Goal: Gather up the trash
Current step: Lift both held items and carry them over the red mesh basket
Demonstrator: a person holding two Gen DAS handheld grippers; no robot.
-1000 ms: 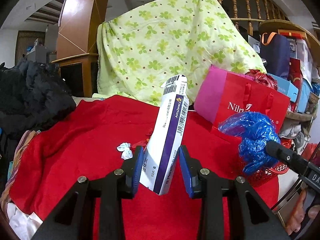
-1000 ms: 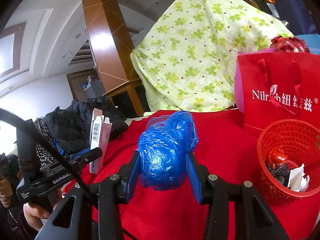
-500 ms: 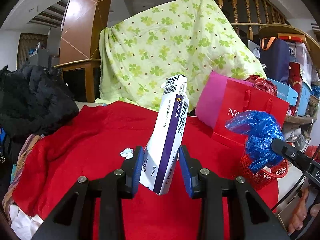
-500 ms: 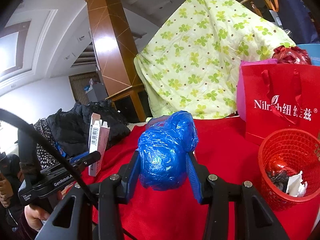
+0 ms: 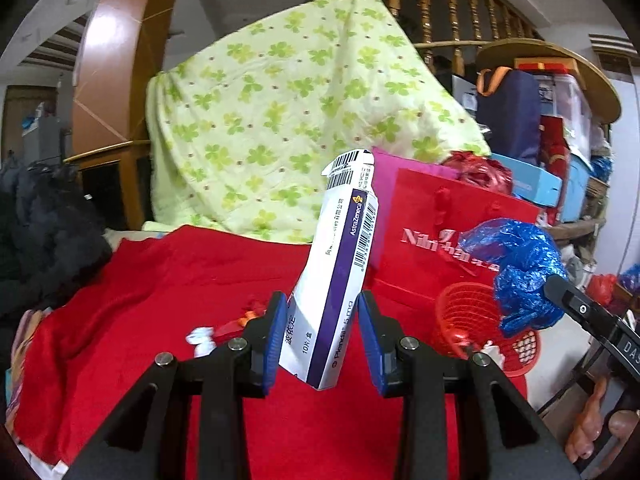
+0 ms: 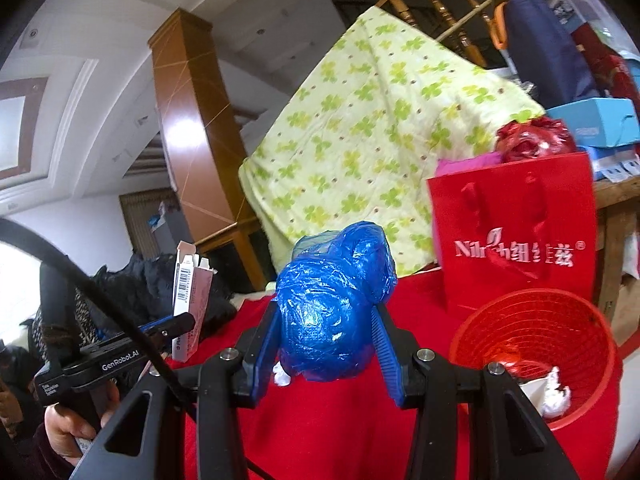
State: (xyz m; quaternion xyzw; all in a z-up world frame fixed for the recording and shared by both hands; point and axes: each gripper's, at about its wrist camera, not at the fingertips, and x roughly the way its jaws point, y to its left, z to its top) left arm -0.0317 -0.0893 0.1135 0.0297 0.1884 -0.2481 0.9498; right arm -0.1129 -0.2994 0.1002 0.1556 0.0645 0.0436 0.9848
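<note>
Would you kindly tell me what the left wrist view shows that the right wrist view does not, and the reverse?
Only the left wrist view shows the box's printed purple side and red scraps on the cloth. Only the right wrist view shows inside the red basket, with white paper, and a hand. Both show the medicine box, blue plastic wad and red gift bag.
</note>
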